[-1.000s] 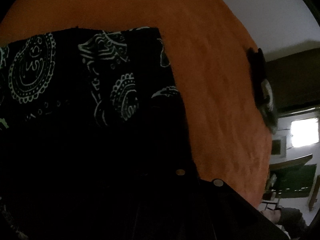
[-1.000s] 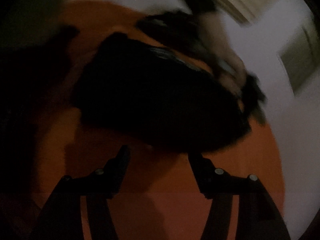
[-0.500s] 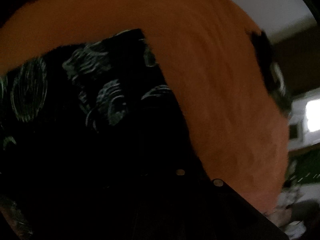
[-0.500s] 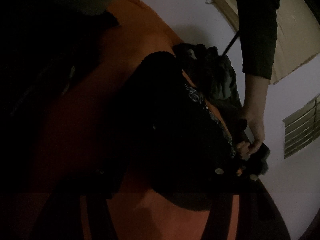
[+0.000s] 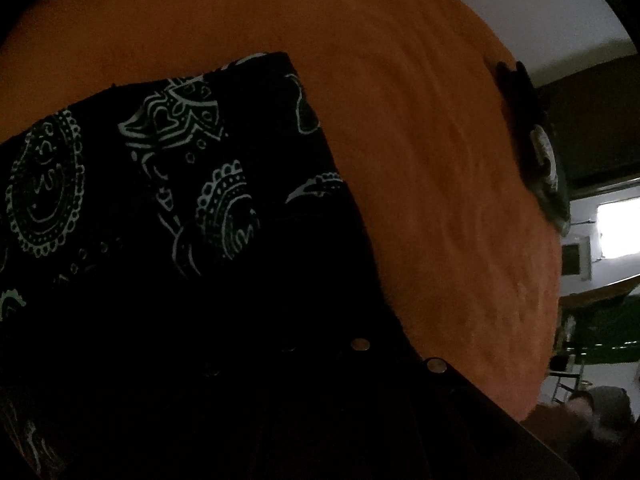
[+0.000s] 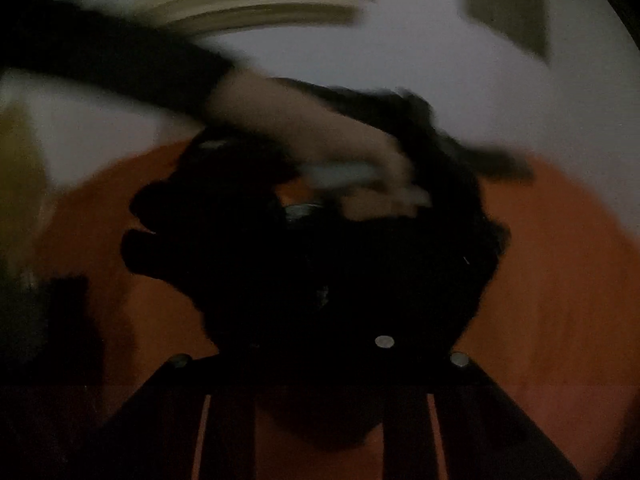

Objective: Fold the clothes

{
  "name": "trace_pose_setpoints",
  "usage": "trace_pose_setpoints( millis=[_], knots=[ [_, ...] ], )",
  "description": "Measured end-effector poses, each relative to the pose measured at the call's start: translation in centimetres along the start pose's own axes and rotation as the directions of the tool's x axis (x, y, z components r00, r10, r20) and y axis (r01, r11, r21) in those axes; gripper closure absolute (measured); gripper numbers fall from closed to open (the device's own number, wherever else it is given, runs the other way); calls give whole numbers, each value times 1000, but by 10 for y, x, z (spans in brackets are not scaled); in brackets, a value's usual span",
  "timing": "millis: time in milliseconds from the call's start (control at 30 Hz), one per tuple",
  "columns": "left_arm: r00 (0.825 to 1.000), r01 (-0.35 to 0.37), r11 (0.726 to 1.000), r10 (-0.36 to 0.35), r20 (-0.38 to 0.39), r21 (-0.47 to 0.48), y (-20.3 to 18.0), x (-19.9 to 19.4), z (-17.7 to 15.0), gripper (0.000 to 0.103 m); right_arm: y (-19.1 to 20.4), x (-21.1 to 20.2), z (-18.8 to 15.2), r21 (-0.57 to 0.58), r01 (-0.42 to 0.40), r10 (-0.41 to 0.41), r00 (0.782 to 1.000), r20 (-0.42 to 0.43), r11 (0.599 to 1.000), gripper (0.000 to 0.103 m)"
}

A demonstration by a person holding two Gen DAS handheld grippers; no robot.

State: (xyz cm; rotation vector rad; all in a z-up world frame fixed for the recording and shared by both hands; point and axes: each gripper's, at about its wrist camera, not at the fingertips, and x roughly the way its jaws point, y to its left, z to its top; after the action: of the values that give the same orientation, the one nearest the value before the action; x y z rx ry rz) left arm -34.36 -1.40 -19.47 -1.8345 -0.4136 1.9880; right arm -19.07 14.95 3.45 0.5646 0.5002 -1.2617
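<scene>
Left wrist view: black patterned cloth (image 5: 168, 200) lies on the orange worktop (image 5: 420, 160), one straight edge showing. Left claw (image 5: 320, 356) clenched on the cloth's near, dark part. A second dark garment (image 5: 540, 148) sits at the worktop's far edge.

Right wrist view, blurred: right claw (image 6: 320, 344) closing, dark cloth bunched between its fingers. A hand (image 6: 320, 140) in a dark sleeve reaches across above.

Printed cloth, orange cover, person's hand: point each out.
printed cloth (image 5: 168, 184), left wrist view, on its white-patterned upper part.
orange cover (image 5: 420, 160), left wrist view, on a bare stretch right of the cloth.
hand (image 6: 360, 156), right wrist view, on its blurred back.
</scene>
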Motion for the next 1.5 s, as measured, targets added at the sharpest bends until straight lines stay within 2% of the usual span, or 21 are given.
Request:
trace_pose_setpoints(
  millis=[100,200,233,400,500,600,667,767,867,967,1100,1167,1200,1233,1333,1400,1433,1500],
  knots=[
    [999,34,999,-35,-18,-37,6,-1,5,100,-45,24,3,155,-12,17,999,-28,988,86],
    [998,54,996,-55,-22,-72,10,-3,7,100,-80,49,0,281,-21,36,998,-49,959,87],
    [998,49,996,-51,-23,-75,10,-5,9,100,-84,54,-1,297,-21,37,998,-48,955,87],
    [997,-12,997,19,76,-82,14,-42,8,99,-102,66,0,344,-16,22,1000,-14,939,87],
    [989,-63,995,73,126,-80,22,-63,0,99,-114,74,3,333,14,-16,1000,3,943,88],
    [965,-169,983,179,190,-67,24,-80,-16,99,-130,81,7,346,34,-45,999,23,938,88],
    [944,-208,973,225,240,-96,25,-93,-29,99,-147,85,10,379,44,-64,997,42,924,88],
    [908,-158,968,220,355,-195,28,-125,-61,99,-165,90,20,396,53,-87,994,69,917,88],
    [881,-102,973,185,435,-207,25,-150,-92,99,-177,96,30,393,63,-104,991,83,917,88],
    [861,-122,975,198,468,-186,9,-160,-129,99,-186,104,39,395,72,-119,988,96,916,88],
    [856,-185,974,224,466,-130,-1,-155,-151,99,-197,121,52,407,106,-152,985,83,907,88],
    [835,-217,966,258,487,-139,-5,-151,-164,99,-210,133,55,445,123,-166,984,59,887,88],
    [809,-229,962,274,520,-150,-5,-150,-173,99,-214,138,55,468,128,-169,984,47,874,88],
    [804,-234,959,283,523,-159,-2,-146,-175,99,-217,143,55,482,131,-172,984,42,866,88],
    [814,-245,953,303,496,-180,9,-129,-176,99,-221,154,51,520,140,-170,985,11,843,87],
    [839,-269,943,329,434,-195,23,-106,-170,99,-224,159,47,543,140,-161,987,-9,828,85],
    [845,-268,941,333,418,-208,31,-100,-169,99,-227,159,46,561,127,-147,989,-9,818,82],
    [854,-250,938,331,401,-240,47,-91,-169,99,-235,149,47,608,107,-118,993,-22,786,66]
  ],
)
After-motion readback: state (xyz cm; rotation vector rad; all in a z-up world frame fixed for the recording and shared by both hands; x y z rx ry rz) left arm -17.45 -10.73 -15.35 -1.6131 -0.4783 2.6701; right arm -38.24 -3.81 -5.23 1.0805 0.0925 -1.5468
